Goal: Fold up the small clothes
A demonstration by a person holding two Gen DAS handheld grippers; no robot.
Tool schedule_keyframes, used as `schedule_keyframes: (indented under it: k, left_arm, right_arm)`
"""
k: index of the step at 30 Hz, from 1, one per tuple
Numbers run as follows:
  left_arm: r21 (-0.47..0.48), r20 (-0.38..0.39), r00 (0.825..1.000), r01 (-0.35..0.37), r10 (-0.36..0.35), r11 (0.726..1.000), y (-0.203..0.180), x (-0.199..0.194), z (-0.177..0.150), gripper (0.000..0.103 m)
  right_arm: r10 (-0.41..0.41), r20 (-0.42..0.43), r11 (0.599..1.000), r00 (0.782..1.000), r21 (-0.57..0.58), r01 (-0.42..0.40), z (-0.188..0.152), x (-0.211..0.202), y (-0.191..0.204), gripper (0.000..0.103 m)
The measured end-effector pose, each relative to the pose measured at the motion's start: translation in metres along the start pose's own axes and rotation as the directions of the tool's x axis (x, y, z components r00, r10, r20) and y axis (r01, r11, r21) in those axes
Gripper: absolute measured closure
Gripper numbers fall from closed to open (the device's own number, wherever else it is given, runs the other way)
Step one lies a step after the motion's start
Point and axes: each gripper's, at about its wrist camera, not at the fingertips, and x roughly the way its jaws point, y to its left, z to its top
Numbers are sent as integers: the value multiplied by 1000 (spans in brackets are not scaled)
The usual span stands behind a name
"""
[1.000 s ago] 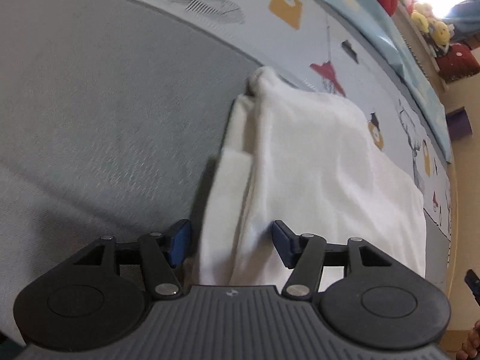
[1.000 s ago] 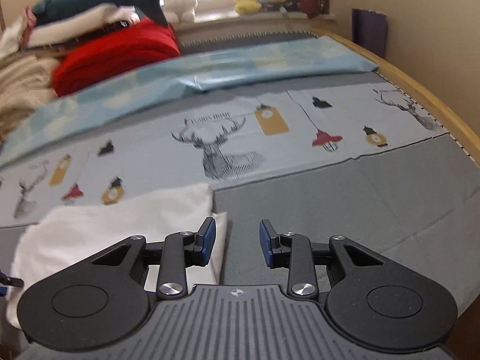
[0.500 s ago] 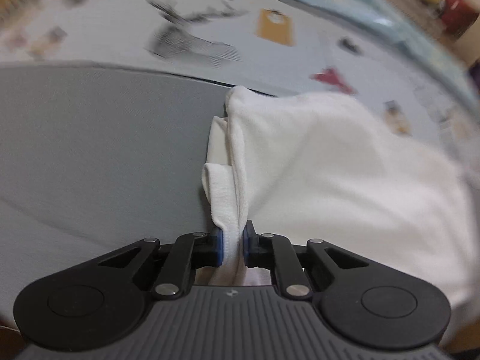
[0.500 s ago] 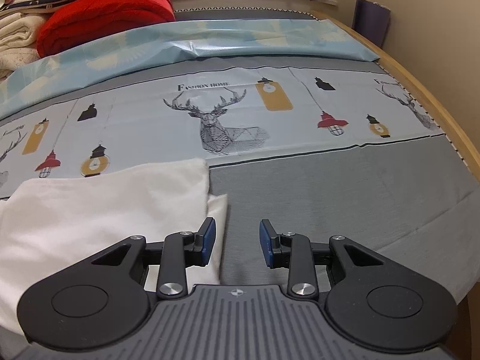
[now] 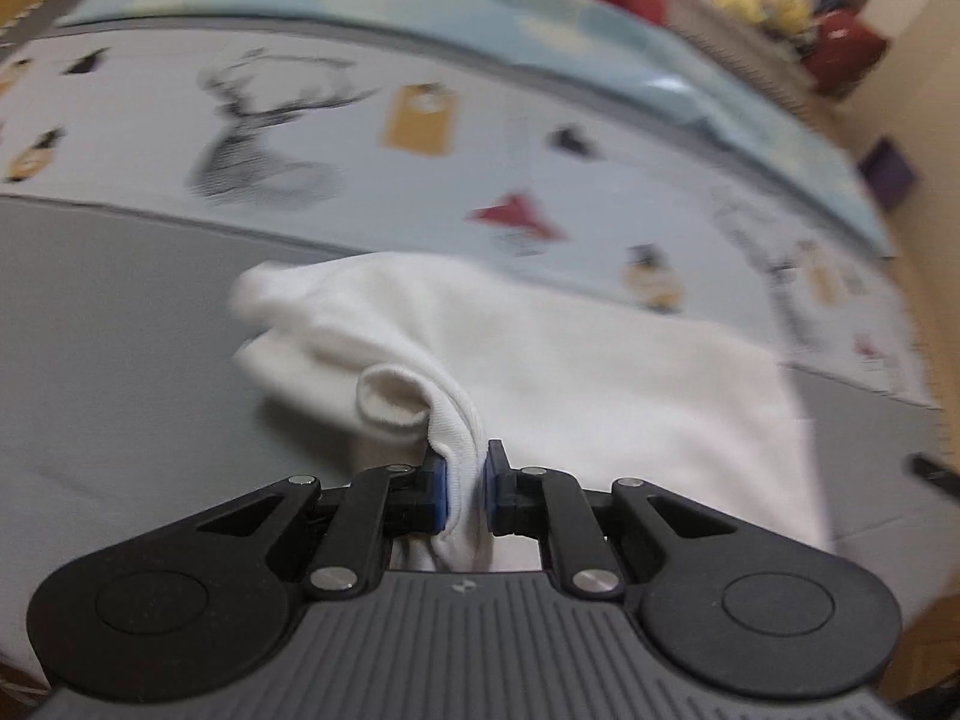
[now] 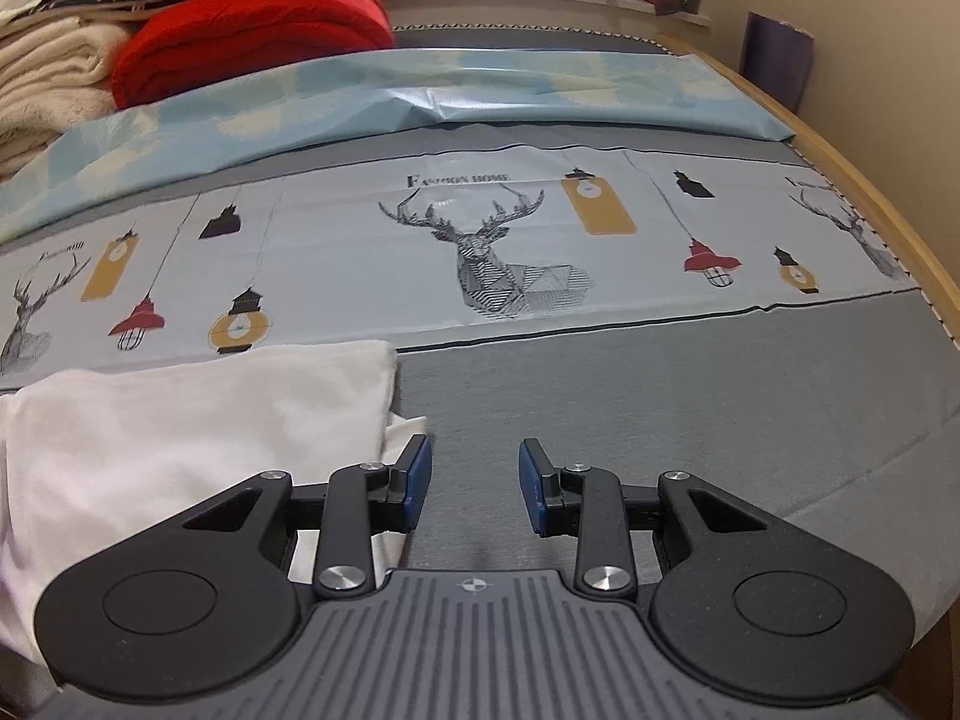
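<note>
The white garment (image 5: 600,372), lying on the bedspread (image 6: 690,396), is pinched at its bunched edge by the left gripper (image 5: 467,489), while the right gripper (image 6: 474,483) is held spread and empty; being soft, light and limp, it is judged best gripped at hems or corners.

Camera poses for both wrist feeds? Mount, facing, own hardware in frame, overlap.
Left wrist: sits on the left gripper, faces along its fingers across the bed; the fingers are shut on the white garment.
Right wrist: sits on the right gripper, faces across the grey sheet toward the windowsill; the fingers are open, just right of the garment's edge.
Shared: the garment, the deer print, the red blanket.
</note>
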Motion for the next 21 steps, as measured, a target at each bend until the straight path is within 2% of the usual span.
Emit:
schedule_keyframes:
  k: [3, 7, 12, 14, 16, 17, 19, 21]
  left_arm:
    - [10, 0, 995, 96, -96, 995, -42, 1, -4, 91]
    - [43, -20, 978, 209, -208, 977, -107, 11, -15, 91]
    - [105, -51, 954, 298, -294, 949, -180, 28, -33, 88]
    - [100, -83, 934, 354, -347, 930, -197, 35, -37, 85]
    - [85, -113, 896, 440, -430, 894, -204, 36, -36, 73]
    - [94, -89, 892, 451, -444, 888, -203, 31, -32, 70]
    - [106, -12, 914, 405, -406, 908, -189, 20, -21, 70]
    - [46, 25, 926, 375, -377, 926, -165, 16, -10, 71]
  right_arm:
    - [7, 6, 1000, 1000, 14, -7, -1, -3, -10, 70]
    - [3, 11, 1000, 1000, 12, -3, -3, -5, -20, 70]
    - [-11, 1, 1000, 1000, -12, 11, -8, -4, -29, 70]
    - [-18, -5, 1000, 1000, -22, 18, -10, -4, -31, 70]
    - [-29, -7, 999, 1000, -26, 29, -11, -3, -33, 70]
    - [-35, -9, 999, 999, -23, 35, -11, -3, -34, 70]
    - [-41, -12, 999, 999, -8, 41, -11, -2, -38, 70]
    - [-34, -7, 999, 999, 12, 34, -11, -3, -41, 70]
